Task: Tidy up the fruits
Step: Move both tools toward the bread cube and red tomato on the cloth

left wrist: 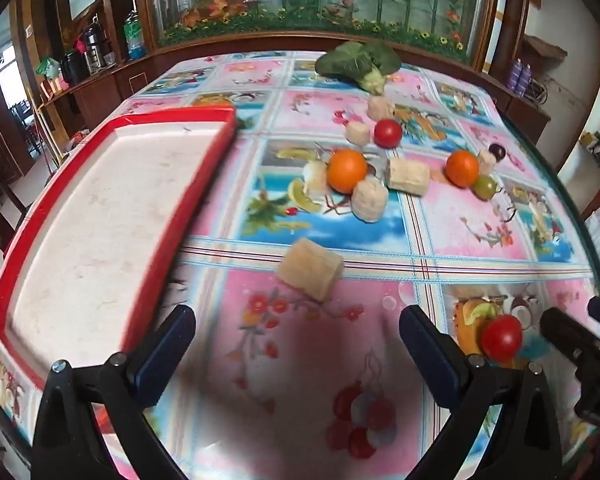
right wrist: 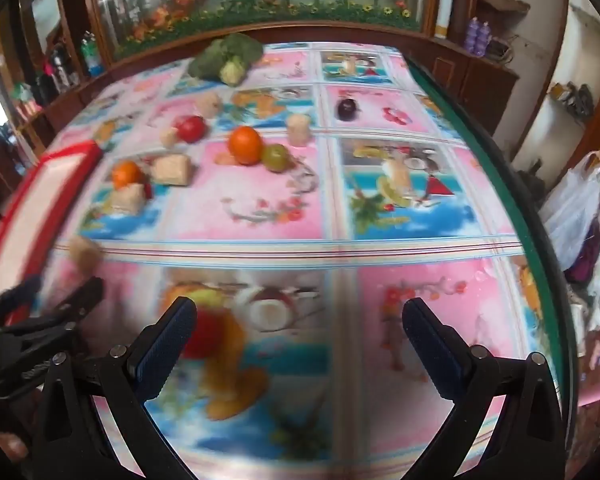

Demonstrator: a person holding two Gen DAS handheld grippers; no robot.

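Fruit lies scattered on a flowery tablecloth: two oranges (left wrist: 347, 171) (left wrist: 462, 168), a tomato (left wrist: 388, 133), a green round fruit (left wrist: 485, 187) and a small dark fruit (left wrist: 499, 151). A second tomato (left wrist: 501, 338) (right wrist: 208, 332) sits close by, just right of my left gripper and beside my right gripper's left finger. Several pale cut chunks (left wrist: 310, 269) lie among them. A red-rimmed white tray (left wrist: 204, 168) (right wrist: 76, 152) stands empty on the left. My left gripper (left wrist: 296, 320) hangs open over bare cloth beside the tray. My right gripper (right wrist: 300, 312) is also open, nothing between its fingers.
A green leafy vegetable (left wrist: 356, 62) lies at the far end of the table. The table's green glass edge (right wrist: 512, 208) runs down the right side. Wooden cabinets with bottles (left wrist: 134, 36) stand behind, and plastic bags (right wrist: 576, 208) sit off to the right.
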